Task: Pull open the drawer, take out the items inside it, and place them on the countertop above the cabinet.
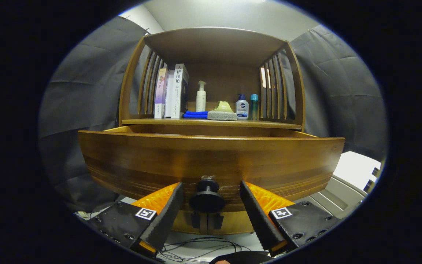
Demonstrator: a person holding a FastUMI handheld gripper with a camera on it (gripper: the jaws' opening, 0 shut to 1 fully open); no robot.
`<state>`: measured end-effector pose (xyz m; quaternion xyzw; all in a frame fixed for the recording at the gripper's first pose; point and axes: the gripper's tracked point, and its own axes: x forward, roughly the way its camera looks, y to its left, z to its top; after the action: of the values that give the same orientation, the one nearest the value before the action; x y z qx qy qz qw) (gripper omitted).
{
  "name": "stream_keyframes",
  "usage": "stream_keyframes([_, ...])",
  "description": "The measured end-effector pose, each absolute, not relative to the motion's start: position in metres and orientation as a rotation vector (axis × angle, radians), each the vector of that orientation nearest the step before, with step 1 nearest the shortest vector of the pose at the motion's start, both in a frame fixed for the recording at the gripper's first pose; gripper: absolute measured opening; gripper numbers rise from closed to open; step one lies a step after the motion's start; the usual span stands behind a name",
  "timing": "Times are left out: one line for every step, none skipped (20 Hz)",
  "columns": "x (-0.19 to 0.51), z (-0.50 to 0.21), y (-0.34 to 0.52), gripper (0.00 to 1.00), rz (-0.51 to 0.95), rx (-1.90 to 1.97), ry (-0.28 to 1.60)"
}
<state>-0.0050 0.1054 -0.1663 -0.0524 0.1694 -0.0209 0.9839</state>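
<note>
Dark brown wood: a cabinet with slatted sides fills the view ahead, booth cloth behind it. Its wide wooden drawer stands pulled out toward the camera; the front panel hides the inside, so contents cannot be told. Above the drawer runs the countertop shelf. On it, left to right: a row of upright books, a white pump bottle, a folded blue cloth, a grey-and-yellow sponge, a small white bottle with a blue cap, and a slim teal bottle.

Round black drawer knob sits low on the front panel, centred between the tongs. Gripper spread wide: one finger on each side of the knob, both clear of it, a gap on either side. Loose cables lie on the light surface below.
</note>
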Motion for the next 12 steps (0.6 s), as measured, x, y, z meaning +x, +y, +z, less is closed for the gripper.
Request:
stream_keyframes([0.0,-0.165,0.105,0.98,-0.041,-0.107,0.34])
stream_keyframes([0.005,-0.162,0.105,0.98,-0.04,-0.108,0.332])
stream_keyframes([0.008,-0.167,0.106,0.98,-0.043,-0.102,0.35])
stream_keyframes([0.011,-0.163,0.106,0.98,-0.047,-0.098,0.333])
stream_keyframes([0.017,-0.168,0.107,0.98,-0.051,-0.095,0.35])
stream_keyframes([0.02,-0.166,0.109,0.98,-0.057,-0.093,0.333])
stream_keyframes([0.023,-0.168,0.11,0.98,-0.061,-0.093,0.347])
stream_keyframes([0.025,-0.165,0.111,0.98,-0.065,-0.093,0.335])
stream_keyframes([0.03,-0.169,0.11,0.98,-0.067,-0.093,0.344])
stream_keyframes([0.034,-0.168,0.11,0.98,-0.066,-0.092,0.336])
stream_keyframes([0.037,-0.17,0.11,0.98,-0.064,-0.092,0.342])
stream_keyframes([0.041,-0.169,0.11,0.98,-0.063,-0.092,0.341])
